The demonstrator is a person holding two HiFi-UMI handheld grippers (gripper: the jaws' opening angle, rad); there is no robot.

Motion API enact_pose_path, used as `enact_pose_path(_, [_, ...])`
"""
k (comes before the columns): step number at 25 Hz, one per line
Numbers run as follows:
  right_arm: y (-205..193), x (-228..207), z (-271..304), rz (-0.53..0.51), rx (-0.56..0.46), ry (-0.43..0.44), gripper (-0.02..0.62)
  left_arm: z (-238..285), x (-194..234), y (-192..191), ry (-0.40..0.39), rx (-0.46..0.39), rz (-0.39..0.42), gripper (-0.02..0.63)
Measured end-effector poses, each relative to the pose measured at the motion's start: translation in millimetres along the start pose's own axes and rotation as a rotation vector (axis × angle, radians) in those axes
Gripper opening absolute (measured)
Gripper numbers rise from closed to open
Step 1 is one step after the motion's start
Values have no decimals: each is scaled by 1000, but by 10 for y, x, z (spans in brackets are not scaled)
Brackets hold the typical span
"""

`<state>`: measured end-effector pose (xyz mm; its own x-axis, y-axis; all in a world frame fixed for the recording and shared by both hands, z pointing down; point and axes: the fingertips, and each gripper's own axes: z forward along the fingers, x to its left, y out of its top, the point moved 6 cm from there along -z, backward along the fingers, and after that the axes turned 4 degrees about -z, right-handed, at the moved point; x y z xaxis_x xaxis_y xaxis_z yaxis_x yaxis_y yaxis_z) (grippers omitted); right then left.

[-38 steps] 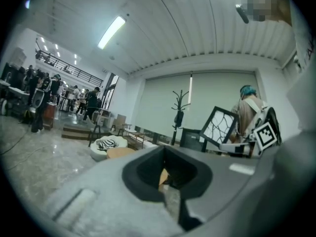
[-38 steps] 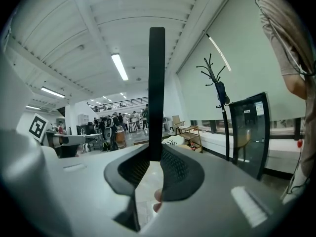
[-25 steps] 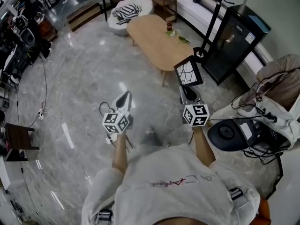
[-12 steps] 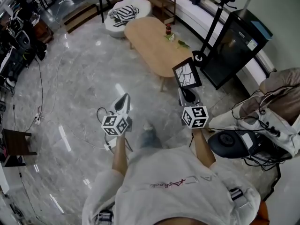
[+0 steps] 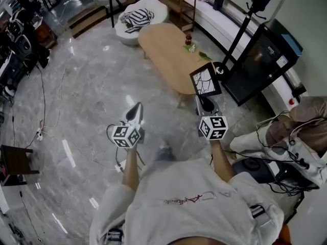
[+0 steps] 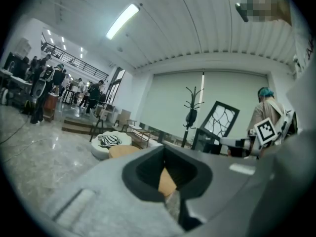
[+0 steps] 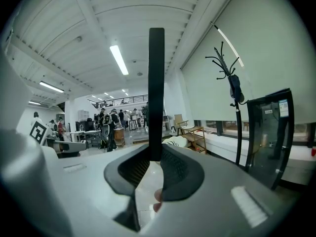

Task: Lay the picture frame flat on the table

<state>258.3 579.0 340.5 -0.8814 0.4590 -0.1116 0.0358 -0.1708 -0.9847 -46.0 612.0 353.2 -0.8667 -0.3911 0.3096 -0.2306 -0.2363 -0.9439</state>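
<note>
The picture frame (image 5: pixel 205 80), black with a white cracked-line picture, stands upright in the air with my right gripper (image 5: pixel 206 100) shut on its lower edge. In the right gripper view the frame (image 7: pixel 156 93) shows edge-on as a black bar rising from between the jaws of the right gripper (image 7: pixel 156 158). The frame hangs over the near end of the oval wooden table (image 5: pixel 166 47). My left gripper (image 5: pixel 135 108) is shut and holds nothing, out over the marble floor to the left. From the left gripper view, the frame (image 6: pixel 218 120) shows at the right.
A small red item and green leaves (image 5: pixel 190 41) lie on the table's far right side. A black glass-door cabinet (image 5: pixel 260 60) and a black stand (image 5: pixel 240 24) are right of the table. A white pouf (image 5: pixel 139 17) sits behind it. Bags and cables (image 5: pixel 286 157) lie at the right.
The whole scene has slid a little in the head view as the person shifts towards the table. Both grippers keep their places, and the frame stays in the right one.
</note>
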Motion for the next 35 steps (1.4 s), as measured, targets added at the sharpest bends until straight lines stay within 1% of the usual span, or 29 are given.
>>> enact_pose_path(5, [138, 62, 533, 2, -1, -7, 71, 238, 433, 215, 2, -3, -18, 0])
enact_pose_path(9, [225, 77, 943, 5, -8, -18, 69, 490, 732, 410, -10, -11, -10, 0])
enact_pose_path(16, [300, 129, 1467, 4, -10, -32, 71, 815, 1197, 581, -28, -9, -14, 0])
enact_pose_path(23, [261, 162, 1703, 7, 6, -52, 71, 1026, 1418, 634, -52, -1, -22, 0])
enact_pose_path(35, [175, 170, 1942, 20, 22, -51, 71, 1133, 1631, 627, -53, 13, -35, 0])
